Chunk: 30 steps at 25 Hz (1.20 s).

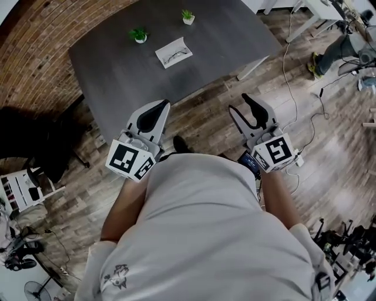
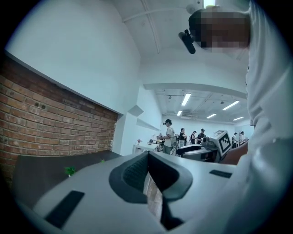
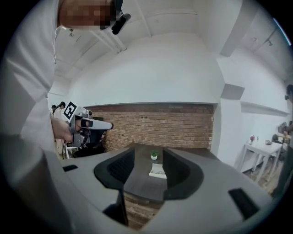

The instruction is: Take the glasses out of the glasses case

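Two grippers, one in each hand, held low and close in front of a white shirt (image 1: 205, 235), well short of the table. Left gripper (image 1: 160, 107): jaws together, tips meeting, nothing caught between them, only a sliver of wooden floor (image 1: 329, 153) showing below the tips in the left gripper view. Right gripper (image 1: 238, 103): jaws standing apart and empty, with the table top framed in the gap in the right gripper view.

Just past the jaws, a strip of floor, then the near edge of a dark grey table (image 1: 129, 76).

Farther in, on the far half of the top, the glasses case (image 1: 171, 52), white, lying open and flat. Inside it the glasses (image 1: 177, 56), thin dark frame against the pale lining. Well apart from both grippers, touched by neither.

Behind the case, two small green plants in white pots: the left plant (image 1: 139, 36) near the case's far left corner, the right plant (image 1: 188, 17) farther back, close to the far edge.

Beyond the table on the left, a brick wall (image 1: 41, 53). Off to the right, loose cables (image 1: 291, 64) trailing across the floor.
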Each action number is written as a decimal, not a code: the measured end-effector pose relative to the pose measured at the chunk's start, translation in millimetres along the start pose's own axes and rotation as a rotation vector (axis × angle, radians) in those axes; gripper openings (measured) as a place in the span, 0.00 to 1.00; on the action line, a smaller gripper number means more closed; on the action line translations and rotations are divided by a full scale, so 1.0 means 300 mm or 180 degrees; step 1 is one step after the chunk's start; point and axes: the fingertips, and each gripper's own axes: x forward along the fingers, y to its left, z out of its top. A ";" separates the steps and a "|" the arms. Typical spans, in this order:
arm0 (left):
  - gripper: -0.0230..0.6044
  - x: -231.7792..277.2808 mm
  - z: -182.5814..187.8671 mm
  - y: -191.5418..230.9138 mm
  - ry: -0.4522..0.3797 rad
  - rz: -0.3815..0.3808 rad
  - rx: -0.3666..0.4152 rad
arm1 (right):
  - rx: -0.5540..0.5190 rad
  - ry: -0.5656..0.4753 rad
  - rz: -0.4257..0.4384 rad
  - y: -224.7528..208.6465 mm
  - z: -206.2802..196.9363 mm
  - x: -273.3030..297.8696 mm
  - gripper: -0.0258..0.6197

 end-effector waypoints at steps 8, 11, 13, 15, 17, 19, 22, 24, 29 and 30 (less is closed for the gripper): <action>0.05 -0.068 0.039 0.178 -0.0048 0.0074 -0.0005 | -0.0110 0.0040 0.0113 0.054 0.061 0.212 0.35; 0.06 -0.092 0.038 0.227 -0.0048 0.0144 -0.0002 | -0.0148 0.0076 0.0186 0.076 0.062 0.268 0.35; 0.05 -0.101 0.039 0.253 -0.0048 0.0190 -0.0014 | -0.0132 0.0088 0.0219 0.083 0.060 0.295 0.35; 0.05 -0.113 0.031 0.268 -0.0037 0.0231 -0.0034 | -0.0137 0.0102 0.0258 0.094 0.058 0.315 0.35; 0.05 -0.126 0.020 0.285 -0.0023 0.0280 -0.0052 | -0.0142 0.0116 0.0310 0.104 0.055 0.339 0.35; 0.05 -0.131 0.019 0.302 -0.0021 0.0335 -0.0064 | -0.0134 0.0120 0.0365 0.105 0.052 0.364 0.35; 0.05 -0.129 0.024 0.325 -0.0024 0.0408 -0.0065 | -0.0141 0.0121 0.0442 0.096 0.053 0.404 0.35; 0.05 -0.128 0.021 0.344 -0.0009 0.0451 -0.0064 | -0.0156 0.0120 0.0488 0.088 0.052 0.435 0.35; 0.05 -0.114 0.019 0.406 0.0024 0.0569 -0.0091 | -0.0171 0.0144 0.0617 0.064 0.047 0.520 0.35; 0.05 -0.108 0.019 0.418 0.0029 0.0590 -0.0095 | -0.0178 0.0145 0.0654 0.061 0.047 0.537 0.34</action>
